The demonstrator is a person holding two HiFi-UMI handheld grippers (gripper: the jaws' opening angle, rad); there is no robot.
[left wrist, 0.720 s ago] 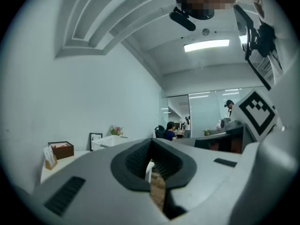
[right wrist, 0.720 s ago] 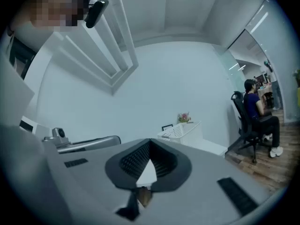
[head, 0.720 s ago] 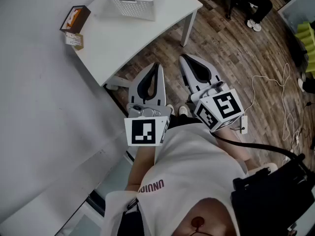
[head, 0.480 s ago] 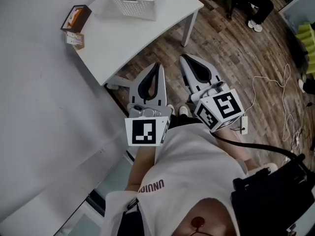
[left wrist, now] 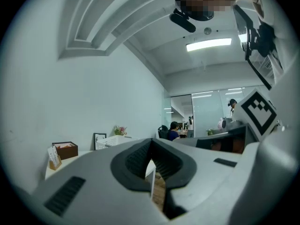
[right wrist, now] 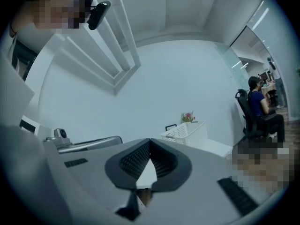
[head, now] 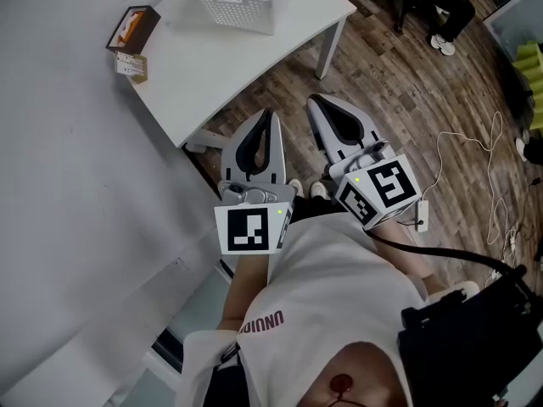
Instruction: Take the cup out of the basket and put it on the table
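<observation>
Head view shows almost nothing changed: left gripper (head: 270, 115) and right gripper (head: 314, 102) still hover well short of the table (head: 212, 70), jaws pressed together and empty. I judge the reach not yet begun. On the table, the white basket (head: 239, 5) hides any cup. The shirt (head: 339, 287) print reads roughly "UNUID".

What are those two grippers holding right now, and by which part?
Nothing: the left gripper and the right gripper are both shut and empty, away from the basket.
</observation>
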